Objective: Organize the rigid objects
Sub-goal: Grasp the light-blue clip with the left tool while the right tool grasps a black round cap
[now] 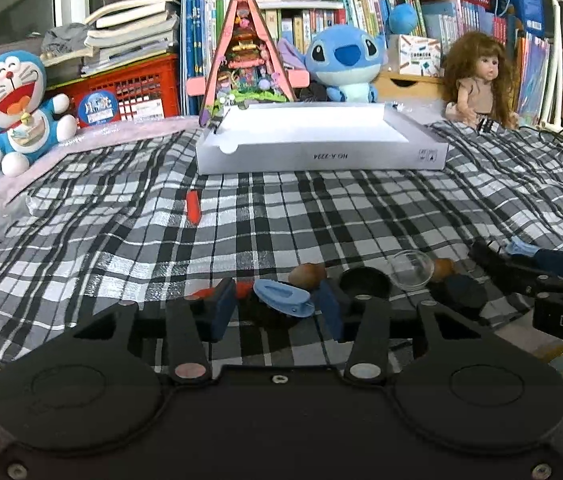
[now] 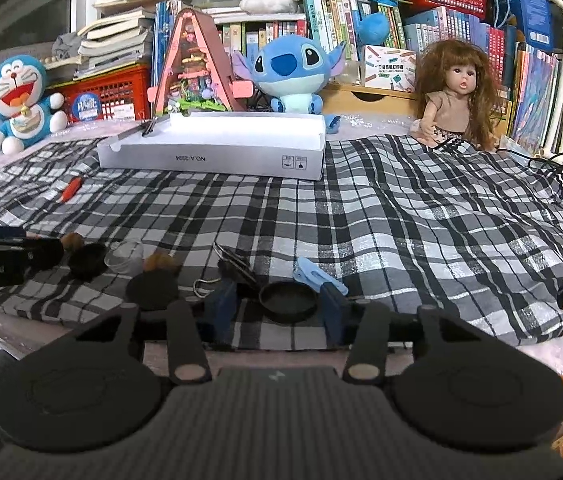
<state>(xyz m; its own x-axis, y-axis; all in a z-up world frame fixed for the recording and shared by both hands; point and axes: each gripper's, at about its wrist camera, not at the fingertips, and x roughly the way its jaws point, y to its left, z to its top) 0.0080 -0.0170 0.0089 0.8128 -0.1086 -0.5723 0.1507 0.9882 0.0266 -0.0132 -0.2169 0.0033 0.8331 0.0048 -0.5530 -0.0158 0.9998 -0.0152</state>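
Here, as I see it from my station:

Left gripper [image 1: 277, 306]: I have its blue fingers partly apart, either side of a blue clip [image 1: 281, 298] and something dark under it; I cannot tell whether the pads press on either.
Right gripper [image 2: 279, 306]: my fingers stand partly apart around a round black lid [image 2: 287, 300]; they look just beside its rim, but contact is unclear.
Second blue clip [image 2: 315, 274]: on the cloth just behind the black lid.
Glass dish [image 1: 411, 268]: lies between two brown nuts, near the front edge.
Red pen [image 1: 193, 208]: alone on the checked cloth [image 1: 321, 216], well apart from the cluster.
White box [image 1: 317, 140]: open, at the far side of the cloth, in front of the plush toys.
Doll [image 2: 455, 96]: sits at the far right.
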